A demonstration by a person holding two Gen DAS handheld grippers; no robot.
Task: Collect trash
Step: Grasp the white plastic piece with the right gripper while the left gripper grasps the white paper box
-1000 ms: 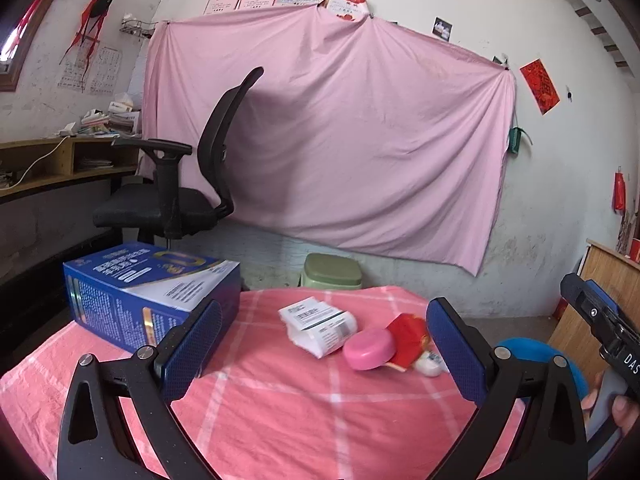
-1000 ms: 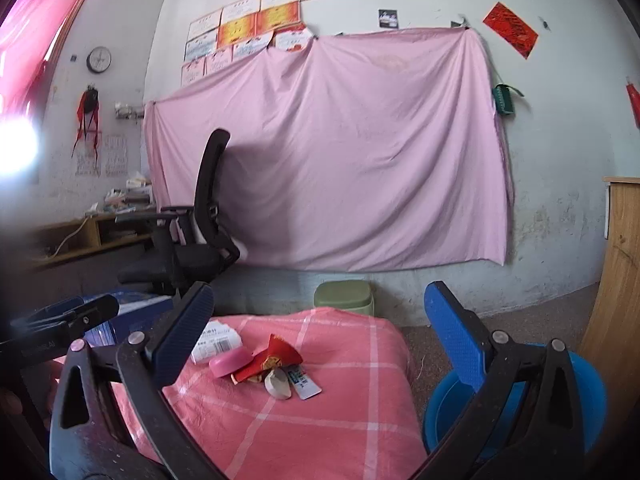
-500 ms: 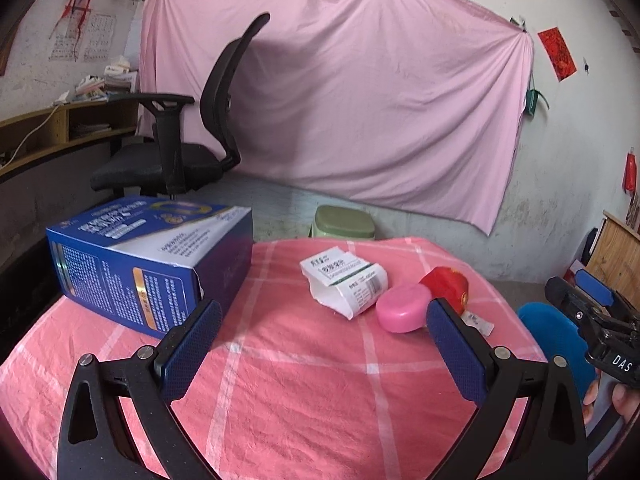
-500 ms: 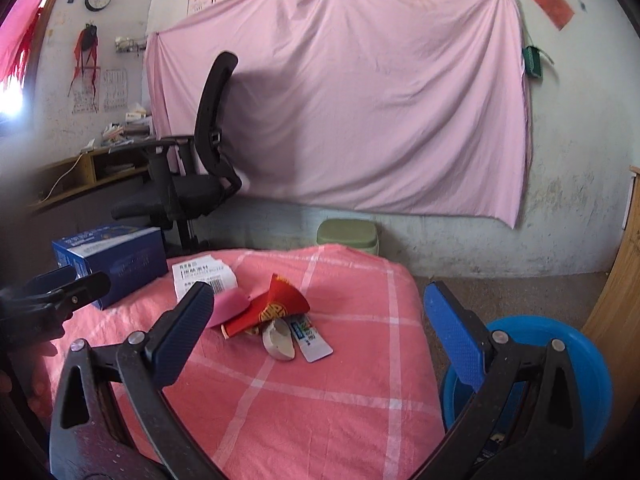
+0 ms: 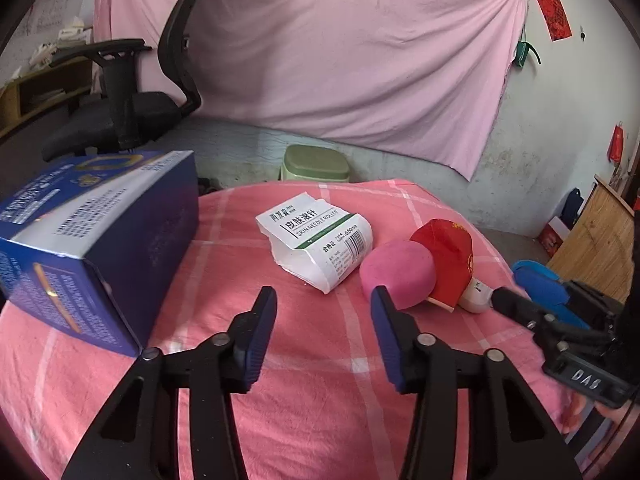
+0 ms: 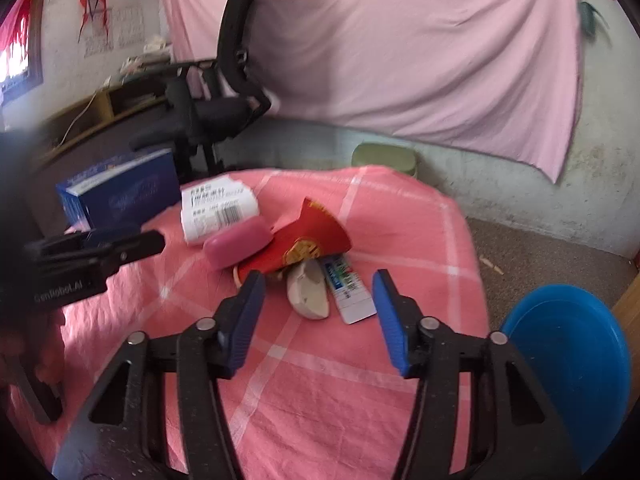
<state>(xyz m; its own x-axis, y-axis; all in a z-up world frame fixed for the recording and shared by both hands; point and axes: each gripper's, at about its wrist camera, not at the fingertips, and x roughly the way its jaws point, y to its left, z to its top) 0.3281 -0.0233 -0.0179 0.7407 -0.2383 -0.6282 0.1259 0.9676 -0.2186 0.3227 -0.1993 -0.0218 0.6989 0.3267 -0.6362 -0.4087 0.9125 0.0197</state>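
Trash lies on the pink checked tablecloth (image 5: 304, 360): a torn white box (image 5: 320, 242) (image 6: 218, 208), a pink oval case (image 5: 398, 274) (image 6: 238, 242), a red paper packet (image 5: 450, 258) (image 6: 308, 240), a beige plastic piece (image 6: 310, 294) and a flat tube (image 6: 350, 294). My left gripper (image 5: 324, 316) is open and empty, just short of the white box and pink case. My right gripper (image 6: 320, 308) is open and empty, with the beige piece and tube between its fingers' line.
A large blue carton (image 5: 92, 240) (image 6: 120, 192) stands at the table's left. A blue basin (image 6: 568, 364) sits on the floor to the right. A black office chair (image 5: 132, 96), a green stool (image 5: 316, 164) and a wooden cabinet (image 5: 596, 240) surround the table.
Both grippers have tilted down and moved closer to the trash on the table. Both sets of jaws look narrower than before but stay open.
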